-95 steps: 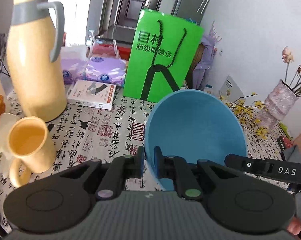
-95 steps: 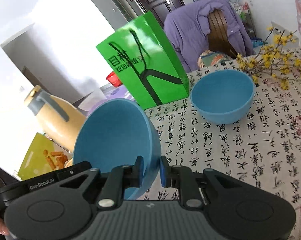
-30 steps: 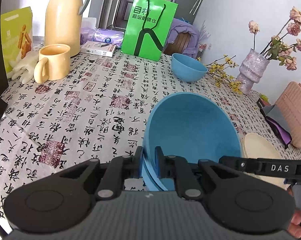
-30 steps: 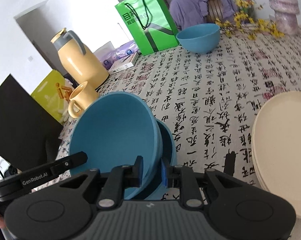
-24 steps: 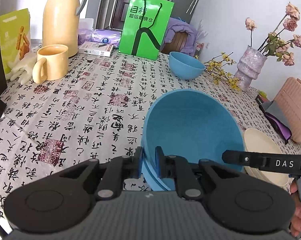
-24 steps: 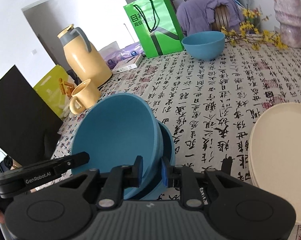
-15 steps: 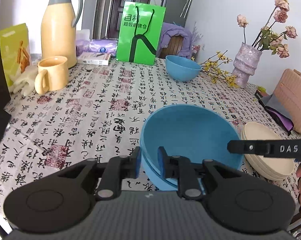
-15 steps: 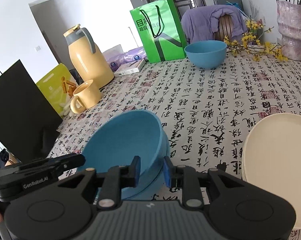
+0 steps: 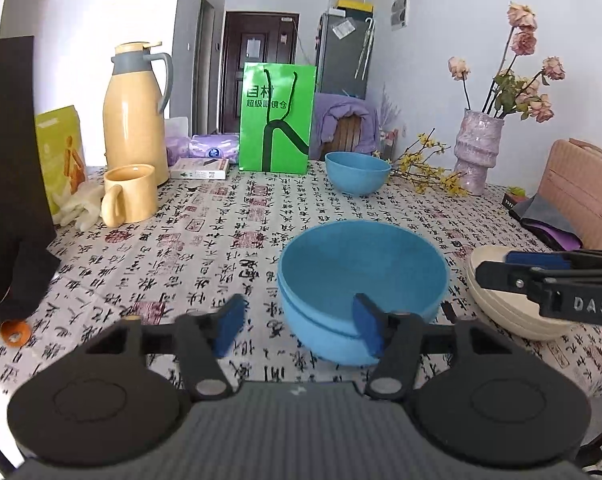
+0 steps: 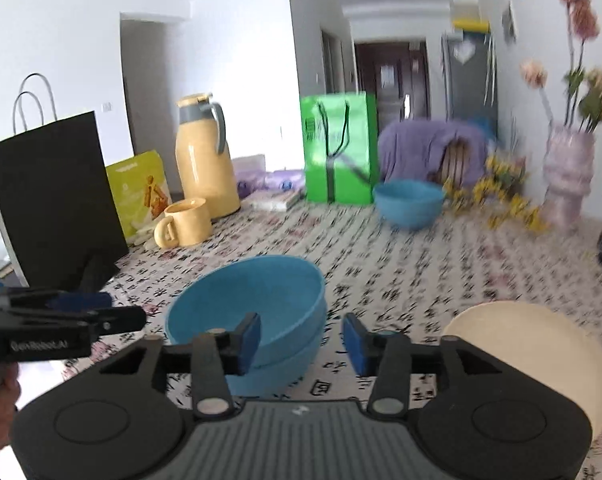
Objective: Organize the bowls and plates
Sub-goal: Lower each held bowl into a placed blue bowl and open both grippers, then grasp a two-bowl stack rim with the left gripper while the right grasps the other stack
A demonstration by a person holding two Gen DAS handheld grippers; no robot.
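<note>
Two blue bowls sit nested on the patterned tablecloth. My left gripper is just in front of the stack, its jaws opening and off the rim, with only the near left rim between the fingers. My right gripper has its jaws opening too, drawn back from the stack's right rim and not pressing on it. A third blue bowl stands far back near the green bag. Cream plates are stacked to the right.
A yellow mug, a yellow thermos, a green paper bag and a flower vase stand along the back. A black paper bag is at the left edge. A pink case lies at the right.
Both grippers have let go of the bowl rims and opened. The upper bowl now rests level in the lower one, and both grippers have drawn back from the stack.
</note>
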